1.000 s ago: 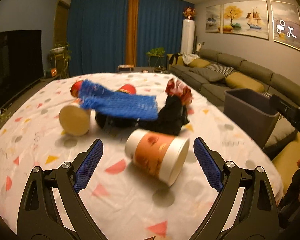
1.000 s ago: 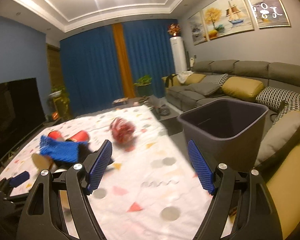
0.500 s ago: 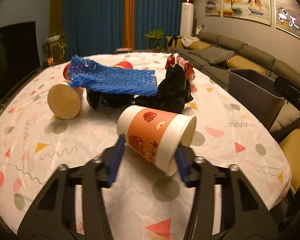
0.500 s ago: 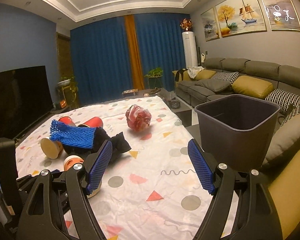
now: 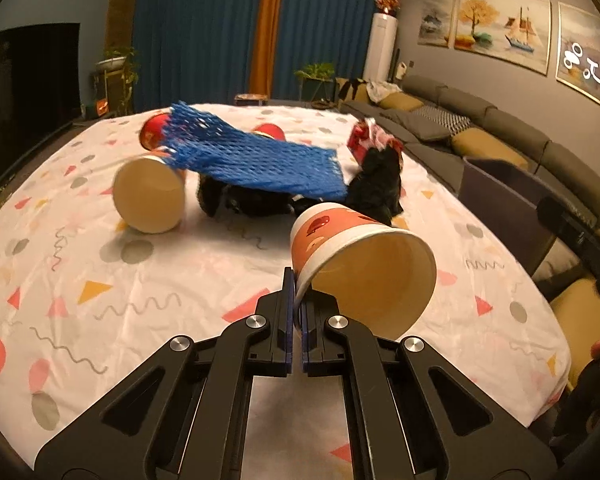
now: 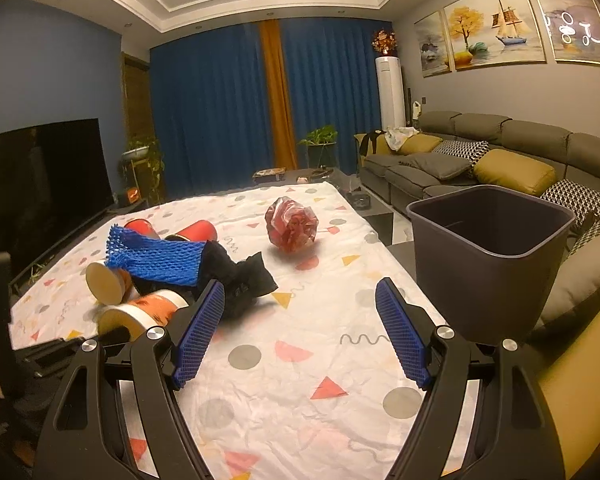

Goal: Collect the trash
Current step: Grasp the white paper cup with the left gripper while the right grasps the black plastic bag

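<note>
The orange paper cup (image 5: 352, 256), lying just in front of the blue foam net (image 5: 260, 156), is now pinched by its rim in the just-closed left gripper (image 5: 296, 312), ready for the bin (image 6: 488, 256), while the right gripper (image 6: 300, 332) hangs open and empty.

This is a home living room. A long grey sectional sofa (image 6: 496, 148) with mustard-yellow cushions (image 6: 514, 170) runs along the right wall under framed landscape and sailboat paintings (image 6: 494, 34). Floor-length dark blue curtains (image 6: 212, 120) with an orange centre panel cover the far wall, beside a tall white standing air conditioner (image 6: 390, 92). A large black flat-screen television (image 6: 40, 184) stands on the left, with potted green plants (image 6: 322, 140) nearby.
</note>
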Available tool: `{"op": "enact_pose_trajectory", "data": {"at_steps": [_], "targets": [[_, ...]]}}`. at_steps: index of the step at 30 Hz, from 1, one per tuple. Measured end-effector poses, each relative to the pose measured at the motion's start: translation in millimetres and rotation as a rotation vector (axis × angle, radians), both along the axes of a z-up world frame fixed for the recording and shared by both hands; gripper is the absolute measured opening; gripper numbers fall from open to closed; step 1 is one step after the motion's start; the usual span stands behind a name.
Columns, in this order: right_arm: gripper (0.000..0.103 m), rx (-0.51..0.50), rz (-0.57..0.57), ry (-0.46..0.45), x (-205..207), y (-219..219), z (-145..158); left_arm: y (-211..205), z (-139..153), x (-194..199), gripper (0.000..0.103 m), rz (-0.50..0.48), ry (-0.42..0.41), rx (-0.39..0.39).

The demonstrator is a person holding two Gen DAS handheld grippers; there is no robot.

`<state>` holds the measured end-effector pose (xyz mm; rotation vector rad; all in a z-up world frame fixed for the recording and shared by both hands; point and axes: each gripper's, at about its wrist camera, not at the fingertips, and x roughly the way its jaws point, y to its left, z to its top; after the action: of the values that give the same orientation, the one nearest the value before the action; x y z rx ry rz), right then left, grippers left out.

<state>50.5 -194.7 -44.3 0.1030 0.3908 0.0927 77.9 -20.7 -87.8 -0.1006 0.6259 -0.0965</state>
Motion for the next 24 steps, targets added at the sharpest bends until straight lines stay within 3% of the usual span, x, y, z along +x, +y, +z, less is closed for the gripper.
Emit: {"op": "enact_pose_trajectory", "data": {"at_steps": [11, 19, 24], "targets": [[0.075, -0.048, 0.092, 0.013, 35, 35, 0, 34, 22, -5, 0.002, 0.101, -0.072, 0.007], [0.056, -0.045, 0.150, 0.084, 81, 56, -13, 66, 29, 0, 0.002, 0.185, -0.089, -0.004], [0.052, -0.039, 0.173, 0.133, 103, 67, -22, 74, 29, 5, 0.002, 0.203, -0.082, -0.008]]}}
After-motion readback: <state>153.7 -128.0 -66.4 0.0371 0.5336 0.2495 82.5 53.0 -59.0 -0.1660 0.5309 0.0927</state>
